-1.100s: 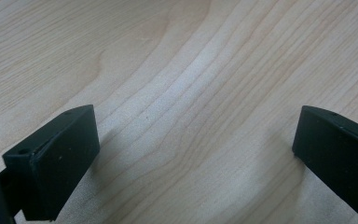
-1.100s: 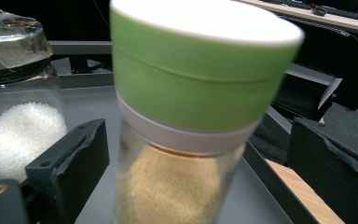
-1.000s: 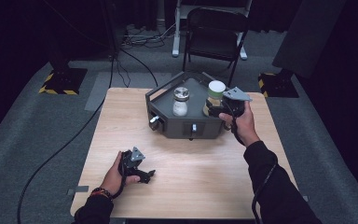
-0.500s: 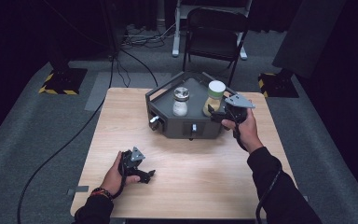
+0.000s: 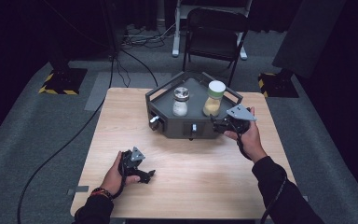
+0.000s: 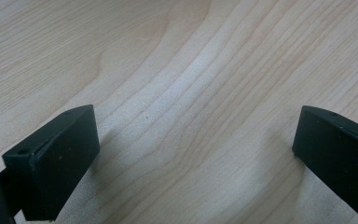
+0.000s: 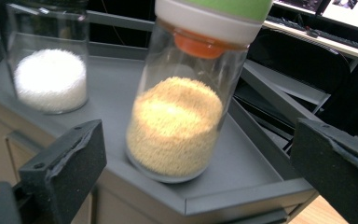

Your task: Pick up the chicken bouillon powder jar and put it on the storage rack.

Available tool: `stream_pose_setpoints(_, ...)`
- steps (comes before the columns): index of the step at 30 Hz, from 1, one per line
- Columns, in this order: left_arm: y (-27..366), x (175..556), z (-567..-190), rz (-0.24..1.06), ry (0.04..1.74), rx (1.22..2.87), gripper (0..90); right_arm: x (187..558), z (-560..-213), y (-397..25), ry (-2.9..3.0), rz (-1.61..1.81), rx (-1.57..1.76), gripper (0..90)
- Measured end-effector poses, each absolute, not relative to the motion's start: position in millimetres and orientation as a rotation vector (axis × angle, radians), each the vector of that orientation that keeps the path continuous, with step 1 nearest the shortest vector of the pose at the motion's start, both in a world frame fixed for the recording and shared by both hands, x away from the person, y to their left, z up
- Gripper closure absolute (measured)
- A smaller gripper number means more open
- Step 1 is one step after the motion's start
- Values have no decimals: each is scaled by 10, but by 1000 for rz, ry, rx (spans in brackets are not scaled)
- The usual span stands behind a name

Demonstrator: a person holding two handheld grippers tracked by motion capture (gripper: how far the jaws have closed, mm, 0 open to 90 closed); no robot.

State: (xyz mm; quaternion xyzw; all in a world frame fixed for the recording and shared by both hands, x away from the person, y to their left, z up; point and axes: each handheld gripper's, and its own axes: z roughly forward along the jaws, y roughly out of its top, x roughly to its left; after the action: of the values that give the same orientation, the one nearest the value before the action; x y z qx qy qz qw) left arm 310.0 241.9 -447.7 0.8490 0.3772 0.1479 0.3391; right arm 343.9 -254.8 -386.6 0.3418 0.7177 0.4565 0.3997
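A grey tray-topped box [image 5: 170,123] stands at the table's far middle. On it are a glass jar of white grains [image 5: 180,101] [image 7: 51,70] and a taller jar of yellow grains [image 5: 213,99] [image 7: 182,107] with a white-and-green lid. My right gripper [image 5: 216,123] [image 7: 186,177] is open just in front of the yellow jar, its jaws wide on either side and clear of the glass. My left gripper [image 5: 145,176] [image 6: 193,154] rests open on the bare wood near the front left, nothing between its jaws.
The wooden table [image 5: 200,172] has free room in front of the box. A knob [image 5: 154,120] sticks out of the box's left front face. A black chair [image 5: 216,35] and floor stands [image 5: 58,74] stand beyond the table's far edge.
The right gripper has edged lower and back toward the box's front corner, still facing the yellow jar. The left gripper has stayed put.
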Motion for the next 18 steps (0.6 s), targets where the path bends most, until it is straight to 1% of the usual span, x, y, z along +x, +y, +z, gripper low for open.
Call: stream_pose_setpoints(18, 2418, 3100, -4477, 385, 983, 2211, 0, 3115, -4082, -2724, 1894, 1144, 774, 24)
